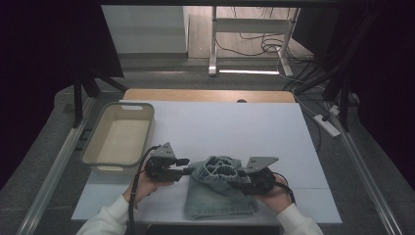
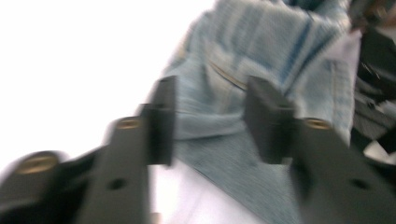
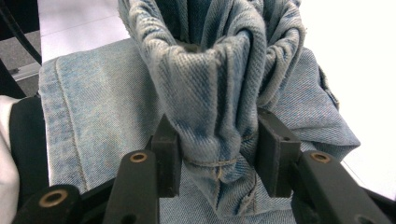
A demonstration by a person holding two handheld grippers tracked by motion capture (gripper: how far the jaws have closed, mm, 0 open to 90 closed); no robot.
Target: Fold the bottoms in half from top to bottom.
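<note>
Denim jeans [image 1: 219,188], folded, long axis toward the person, bunched end away.

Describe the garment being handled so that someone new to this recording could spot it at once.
On the white table, look at the near edge, between the two hand-held grippers. There lies a pale blue denim garment, flat below and gathered into a ruffled bunch on top. The beige plastic bin at the left is the other thing on the table.

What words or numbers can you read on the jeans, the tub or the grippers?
None: no word, number or label can be read.
Jeans: plain denim and stitching, no tag in sight.
Tub: plain walls.
Left gripper and right gripper: no readable marking.
</note>
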